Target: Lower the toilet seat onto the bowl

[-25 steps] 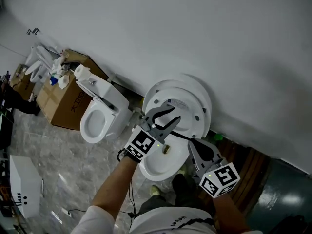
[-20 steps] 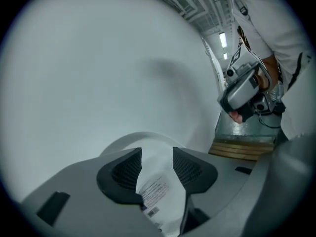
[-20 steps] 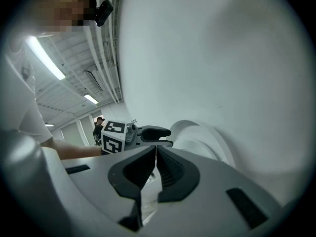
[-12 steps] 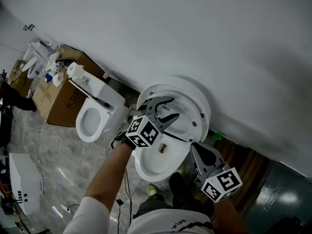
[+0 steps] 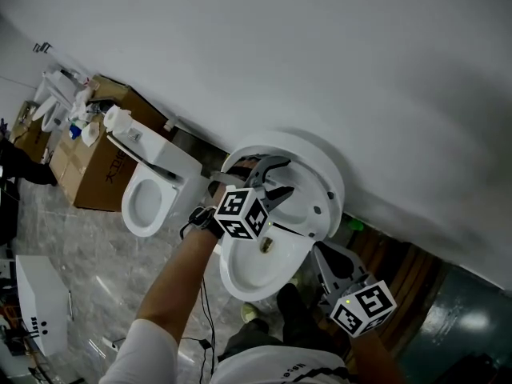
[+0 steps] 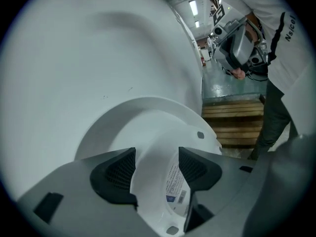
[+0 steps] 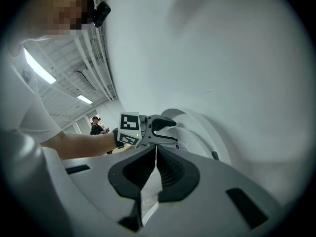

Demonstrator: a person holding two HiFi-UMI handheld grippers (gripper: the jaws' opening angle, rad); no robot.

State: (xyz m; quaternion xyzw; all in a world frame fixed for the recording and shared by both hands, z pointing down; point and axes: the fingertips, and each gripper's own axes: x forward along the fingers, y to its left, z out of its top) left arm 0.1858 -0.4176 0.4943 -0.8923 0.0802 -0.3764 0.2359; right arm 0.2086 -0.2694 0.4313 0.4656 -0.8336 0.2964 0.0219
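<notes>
Left claw (image 5: pixel 274 178) has dropped toward the raised toilet seat (image 5: pixel 314 192), and its jaws have just been opening. They're now released wide, with the seat showing between them and the pads not pressing. Seat still stands against the wall, off the bowl (image 5: pixel 244 270). Right claw (image 5: pixel 320 250) clenched, empty. Lowering not started; grasp likely next.

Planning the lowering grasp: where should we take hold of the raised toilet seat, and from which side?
Probably the toilet seat by its free top rim, the end farthest from the bowl, for leverage. It stands raised against the lid and wall, so only its bowl-facing side is open: come from the front, gripping across the ring's width, then tip it forward.
</notes>
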